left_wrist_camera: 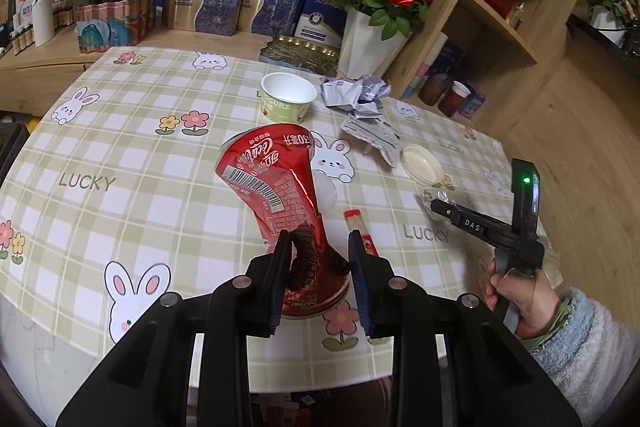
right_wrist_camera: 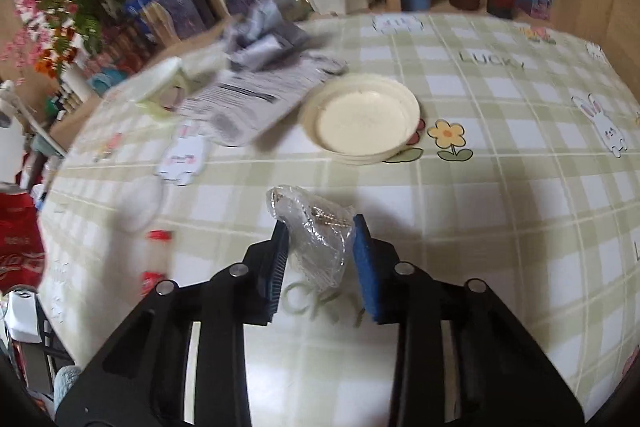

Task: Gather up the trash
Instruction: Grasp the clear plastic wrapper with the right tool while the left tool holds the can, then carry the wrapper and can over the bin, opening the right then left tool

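I hold a two-finger claw in each hand over a round table covered in a green-checked cloth printed with rabbits and flowers. My left gripper has its two dark pads on either side of a crushed red cola can, pinching it near its base, which sits closest to me. The can's long axis runs away from me, leaning a little to the left, with its flattened far end pointing toward a white paper yogurt cup standing upright beyond it. I judge the grip is low on the can so the dented body stays clear of the pads. My right gripper straddles a crumpled clear plastic wrapper, its blue-padded fingers close beside the film; the view is blurred, so I cannot tell whether they are pressing it yet. The wrapper lies lengthwise away from me, pointing toward a shallow cream plastic lid resting open side up. Crumpled grey-white printed paper lies behind it, and a small red-and-white sachet lies just beside the can.
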{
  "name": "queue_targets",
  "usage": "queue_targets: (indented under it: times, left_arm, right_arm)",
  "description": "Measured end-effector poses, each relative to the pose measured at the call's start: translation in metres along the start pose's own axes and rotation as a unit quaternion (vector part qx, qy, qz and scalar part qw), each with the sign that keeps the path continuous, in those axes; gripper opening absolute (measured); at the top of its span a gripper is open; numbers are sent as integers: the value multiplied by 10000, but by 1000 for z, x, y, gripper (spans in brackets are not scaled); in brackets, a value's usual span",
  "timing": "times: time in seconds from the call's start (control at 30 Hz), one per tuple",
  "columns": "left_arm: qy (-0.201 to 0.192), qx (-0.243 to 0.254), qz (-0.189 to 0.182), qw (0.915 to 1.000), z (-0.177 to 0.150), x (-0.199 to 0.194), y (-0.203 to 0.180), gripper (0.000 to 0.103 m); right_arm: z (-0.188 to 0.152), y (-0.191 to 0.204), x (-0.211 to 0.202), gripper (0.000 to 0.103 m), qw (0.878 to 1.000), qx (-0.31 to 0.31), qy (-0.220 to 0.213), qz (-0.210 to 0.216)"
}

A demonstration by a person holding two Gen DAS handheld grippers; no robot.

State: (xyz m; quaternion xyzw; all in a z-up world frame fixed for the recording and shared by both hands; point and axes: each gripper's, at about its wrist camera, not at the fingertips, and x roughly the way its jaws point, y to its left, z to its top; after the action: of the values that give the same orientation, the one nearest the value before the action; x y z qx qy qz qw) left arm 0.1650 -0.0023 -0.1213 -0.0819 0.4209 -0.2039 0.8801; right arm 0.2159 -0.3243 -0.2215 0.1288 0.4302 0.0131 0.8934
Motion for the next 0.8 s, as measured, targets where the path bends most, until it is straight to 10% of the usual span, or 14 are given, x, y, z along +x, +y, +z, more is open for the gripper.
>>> queue_targets:
  times: [0.8]
  left_arm:
    - [133, 75, -354, 9993, -100, -76, -16, 28]
  right_arm:
    - [-158, 71, -134, 34, 9924, -210, -296, 1178]
